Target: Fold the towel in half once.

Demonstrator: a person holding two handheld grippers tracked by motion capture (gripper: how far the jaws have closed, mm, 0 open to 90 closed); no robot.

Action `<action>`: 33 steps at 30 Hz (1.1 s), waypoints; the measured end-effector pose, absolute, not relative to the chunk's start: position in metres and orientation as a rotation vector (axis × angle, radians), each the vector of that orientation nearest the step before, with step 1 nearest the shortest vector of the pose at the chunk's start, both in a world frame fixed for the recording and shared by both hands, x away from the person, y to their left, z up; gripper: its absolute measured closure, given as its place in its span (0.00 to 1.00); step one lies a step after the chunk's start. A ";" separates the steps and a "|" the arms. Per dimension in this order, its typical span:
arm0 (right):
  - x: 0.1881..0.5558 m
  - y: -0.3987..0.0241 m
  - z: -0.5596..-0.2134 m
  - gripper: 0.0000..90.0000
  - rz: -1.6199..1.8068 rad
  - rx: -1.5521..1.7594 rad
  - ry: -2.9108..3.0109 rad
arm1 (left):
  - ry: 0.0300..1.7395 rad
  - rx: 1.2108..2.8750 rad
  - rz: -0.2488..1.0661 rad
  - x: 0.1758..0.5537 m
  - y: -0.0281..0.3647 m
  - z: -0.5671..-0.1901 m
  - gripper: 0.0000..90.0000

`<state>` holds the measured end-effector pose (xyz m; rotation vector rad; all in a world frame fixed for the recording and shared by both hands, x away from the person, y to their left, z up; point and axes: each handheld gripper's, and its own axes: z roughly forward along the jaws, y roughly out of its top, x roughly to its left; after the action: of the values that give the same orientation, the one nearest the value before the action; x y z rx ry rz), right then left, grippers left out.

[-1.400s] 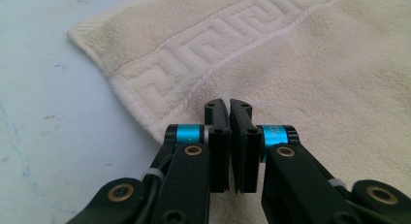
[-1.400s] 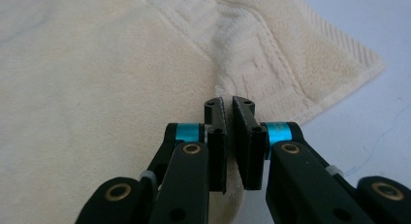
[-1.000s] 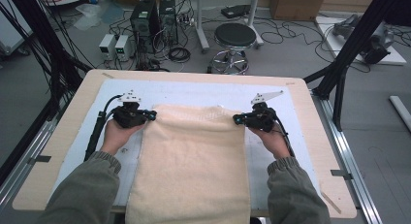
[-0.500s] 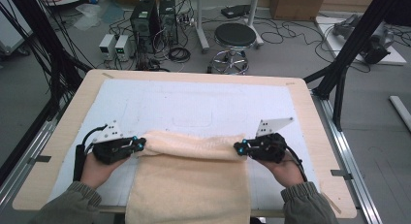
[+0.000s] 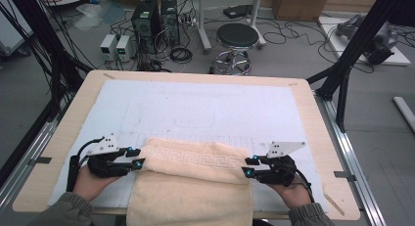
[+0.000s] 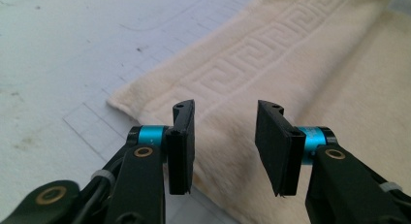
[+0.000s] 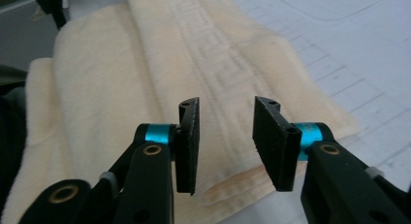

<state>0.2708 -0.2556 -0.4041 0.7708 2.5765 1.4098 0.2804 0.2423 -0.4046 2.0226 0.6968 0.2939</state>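
Observation:
A cream towel (image 5: 193, 179) with a key-pattern band lies on the white mat, its far end folded back toward the near edge and the rest hanging over the table's front. My left gripper (image 5: 139, 157) sits at the fold's left end, my right gripper (image 5: 248, 167) at its right end. The jaws of both have just been opening. In the left gripper view the left gripper (image 6: 225, 136) stands open above the towel (image 6: 291, 64), pads not touching cloth. In the right gripper view the right gripper (image 7: 226, 136) is open too, over the folded edge of the towel (image 7: 160, 54).
A white mat (image 5: 195, 108) covers the wooden table (image 5: 313, 118). Beyond the table stand a black stool (image 5: 237, 37), computer cases (image 5: 154, 20) and loose cables. Black frame posts (image 5: 359, 45) rise at the right and left sides.
Both grippers pulled the towel's far edge toward the near side, folding it over. Both then let go and now stand open at the fold's ends.

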 end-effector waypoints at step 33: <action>0.324 -0.236 -0.421 0.94 1.337 0.796 2.605 | 0.869 2.041 0.289 0.330 0.226 -0.431 0.62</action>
<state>0.3235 -0.2358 -0.4211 0.7959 2.6052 1.3369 0.3300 0.2261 -0.4307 2.0406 0.8688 0.2893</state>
